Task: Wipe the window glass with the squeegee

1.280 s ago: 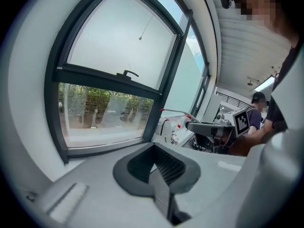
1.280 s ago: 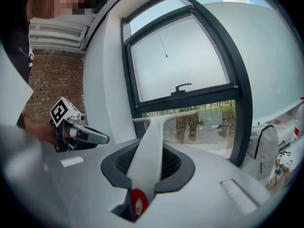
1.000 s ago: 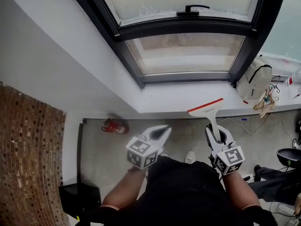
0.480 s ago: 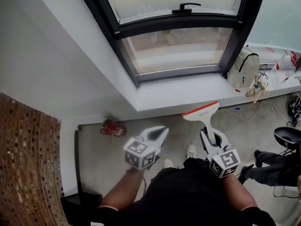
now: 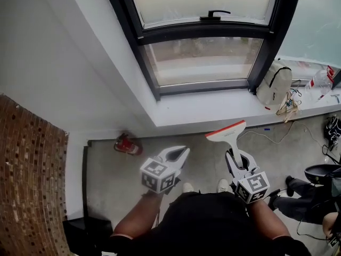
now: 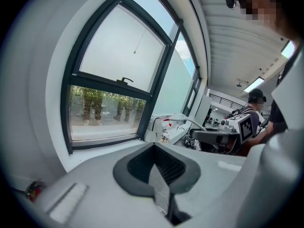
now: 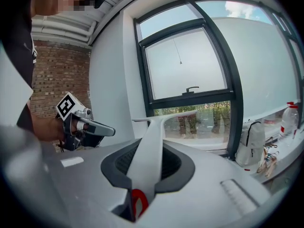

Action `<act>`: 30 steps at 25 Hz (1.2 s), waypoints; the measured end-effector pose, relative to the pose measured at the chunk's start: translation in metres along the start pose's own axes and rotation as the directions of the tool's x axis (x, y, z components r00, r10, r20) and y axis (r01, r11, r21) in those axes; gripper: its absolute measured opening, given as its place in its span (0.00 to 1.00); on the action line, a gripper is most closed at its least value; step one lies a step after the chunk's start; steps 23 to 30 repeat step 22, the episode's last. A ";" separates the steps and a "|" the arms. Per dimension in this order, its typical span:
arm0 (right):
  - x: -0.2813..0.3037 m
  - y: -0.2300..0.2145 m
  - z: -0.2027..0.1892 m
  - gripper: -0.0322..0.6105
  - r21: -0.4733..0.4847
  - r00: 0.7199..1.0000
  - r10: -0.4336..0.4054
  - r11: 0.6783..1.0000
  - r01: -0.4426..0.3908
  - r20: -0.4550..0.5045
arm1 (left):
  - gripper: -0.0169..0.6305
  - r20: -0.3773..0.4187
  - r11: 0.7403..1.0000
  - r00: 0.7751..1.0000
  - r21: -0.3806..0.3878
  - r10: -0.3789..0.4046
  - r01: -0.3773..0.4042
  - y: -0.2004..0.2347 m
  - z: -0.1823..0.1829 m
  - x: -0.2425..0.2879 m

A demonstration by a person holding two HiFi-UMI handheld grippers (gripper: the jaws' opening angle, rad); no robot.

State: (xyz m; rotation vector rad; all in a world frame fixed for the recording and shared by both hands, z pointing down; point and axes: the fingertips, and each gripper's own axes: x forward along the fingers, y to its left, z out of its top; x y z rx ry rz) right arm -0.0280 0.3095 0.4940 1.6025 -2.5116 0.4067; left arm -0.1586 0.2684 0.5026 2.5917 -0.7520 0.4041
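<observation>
**Right gripper**: jaws closed on the handle of the squeegee, with the red-trimmed handle end seated between the pads. It is held low in front of the person's body.

**Squeegee:** the handle runs from the jaws toward 12 o'clock in the head view. The blade bar lies crosswise at its far end, roughly 9 to 3 o'clock, with the 3 o'clock end tipped slightly up. The blade hangs in air over the floor, short of the sill and touching nothing.

**Left gripper**: jaws drawn together with nothing between them, at 9 o'clock of the right gripper.

**Window glass**: the clear lower pane, at 12 o'clock of the blade, well apart and beyond the sill. A frosted pane with a window handle sits above it. Judgement: both arms stand about equally far off, and the right one carries the tool.

**Bag**: on the sill at 2 o'clock, beside the frame.

**Not determinable:** the condition of the blade's rubber edge and any dirt or wetness on the glass. The upper pane's top is cut off in the head view.
</observation>
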 end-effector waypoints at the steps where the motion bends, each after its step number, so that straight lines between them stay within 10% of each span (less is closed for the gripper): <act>1: -0.003 -0.001 0.003 0.17 -0.014 1.000 0.004 1.000 -0.004 -0.002 | 0.03 0.007 1.000 1.000 0.003 0.000 0.000 -0.003 0.002 0.000; 30: -0.048 -0.046 -0.008 0.17 -0.037 1.000 -0.020 0.999 0.019 -0.011 | 0.03 -0.020 0.998 0.999 0.047 -0.051 0.052 -0.058 0.016 0.050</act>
